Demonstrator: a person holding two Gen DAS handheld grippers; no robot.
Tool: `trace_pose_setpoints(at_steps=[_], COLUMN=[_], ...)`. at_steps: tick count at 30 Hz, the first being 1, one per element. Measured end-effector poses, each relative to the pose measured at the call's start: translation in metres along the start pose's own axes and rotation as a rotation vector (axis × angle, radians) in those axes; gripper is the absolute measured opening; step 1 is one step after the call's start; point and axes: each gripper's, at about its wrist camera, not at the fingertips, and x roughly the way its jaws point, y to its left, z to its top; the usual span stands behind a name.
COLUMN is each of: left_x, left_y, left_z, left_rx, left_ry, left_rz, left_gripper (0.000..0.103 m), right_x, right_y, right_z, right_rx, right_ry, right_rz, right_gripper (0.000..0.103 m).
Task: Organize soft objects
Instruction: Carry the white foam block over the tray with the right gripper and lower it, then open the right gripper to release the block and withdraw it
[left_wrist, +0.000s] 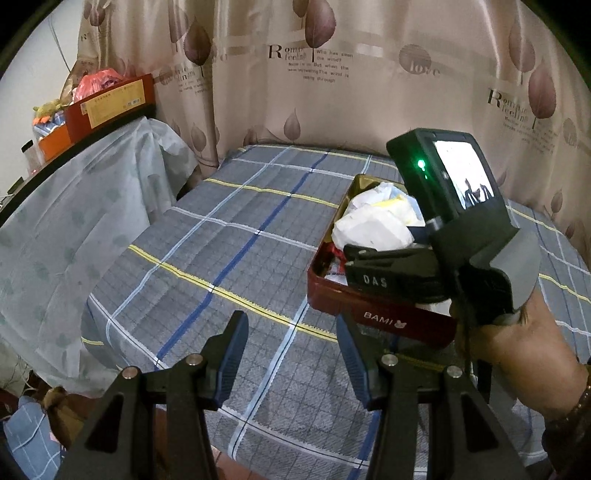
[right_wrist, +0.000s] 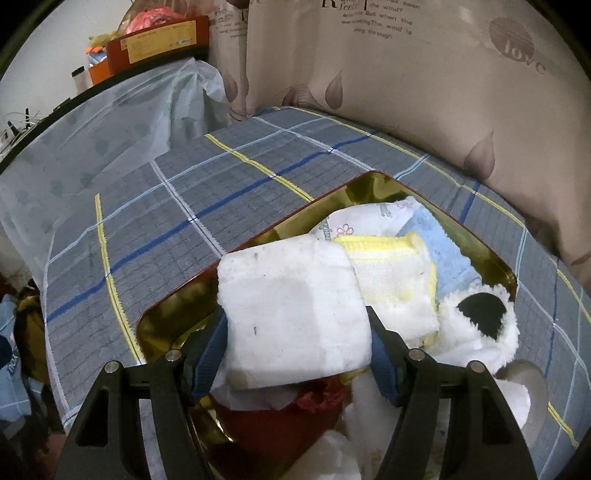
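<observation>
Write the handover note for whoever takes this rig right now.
Right gripper: shut on a white pad, held over the red tin.
Left gripper: open, empty, over the checked cloth beside the tin.
Done: yellow-edged cloth, blue towel and a black-and-white plush already lie in the tin.
Left: release the pad into the tin.

The left gripper, black-framed with blue ribbed pads, tilts downward with its jaws standing apart and nothing between them. The right gripper, of the same build, also points downward, its blue pads pressed against both sides of a white padded square. A bare hand grasps its handle.
</observation>
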Motion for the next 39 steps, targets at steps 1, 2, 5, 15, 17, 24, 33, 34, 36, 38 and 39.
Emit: trace_pose_setpoints(at_steps=[1, 2, 5, 15, 17, 24, 33, 34, 36, 38, 39], left_x=[0.000, 0.001, 0.002, 0.003, 0.003, -0.002, -0.004, -0.005, -0.006, -0.009, -0.010], left_y=[0.000, 0.000, 0.000, 0.001, -0.001, -0.008, -0.026, -0.028, -0.029, -0.031, -0.031], left_z=[0.000, 0.000, 0.000, 0.000, -0.001, -0.005, -0.020, -0.022, -0.023, -0.024, -0.025], left_rx=[0.000, 0.000, -0.002, -0.008, 0.000, 0.032, 0.096, 0.098, 0.094, 0.101, 0.106], left_ry=[0.001, 0.002, 0.006, 0.007, 0.002, -0.075, -0.192, -0.200, -0.212, -0.227, -0.229], left_rz=[0.000, 0.000, 0.000, -0.005, -0.002, -0.057, -0.131, -0.134, -0.156, -0.151, -0.148], left_gripper=[0.051, 0.051, 0.051, 0.051, 0.051, 0.051, 0.051, 0.051, 0.051, 0.051, 0.051], right_x=[0.001, 0.001, 0.001, -0.026, -0.043, -0.119, -0.183, -0.180, -0.177, -0.180, -0.183], right_y=[-0.001, -0.001, 0.000, -0.003, -0.005, -0.014, -0.027, -0.025, -0.022, -0.018, -0.015], right_z=[0.001, 0.001, 0.002, -0.002, -0.005, -0.038, -0.136, -0.144, -0.150, -0.151, -0.150], right_rx=[0.004, 0.004, 0.002, 0.031, 0.048, 0.116, 0.299, 0.301, 0.296, 0.298, 0.289], right_ry=[-0.001, -0.002, -0.007, -0.101, -0.153, -0.378, -0.547, -0.526, -0.499, -0.498, -0.507], right_rz=[-0.001, -0.003, -0.008, 0.025, 0.046, 0.016, -0.234, -0.252, -0.261, -0.260, -0.263], right_gripper=[0.066, 0.067, 0.071, 0.072, 0.073, 0.089, 0.102, 0.102, 0.102, 0.102, 0.102])
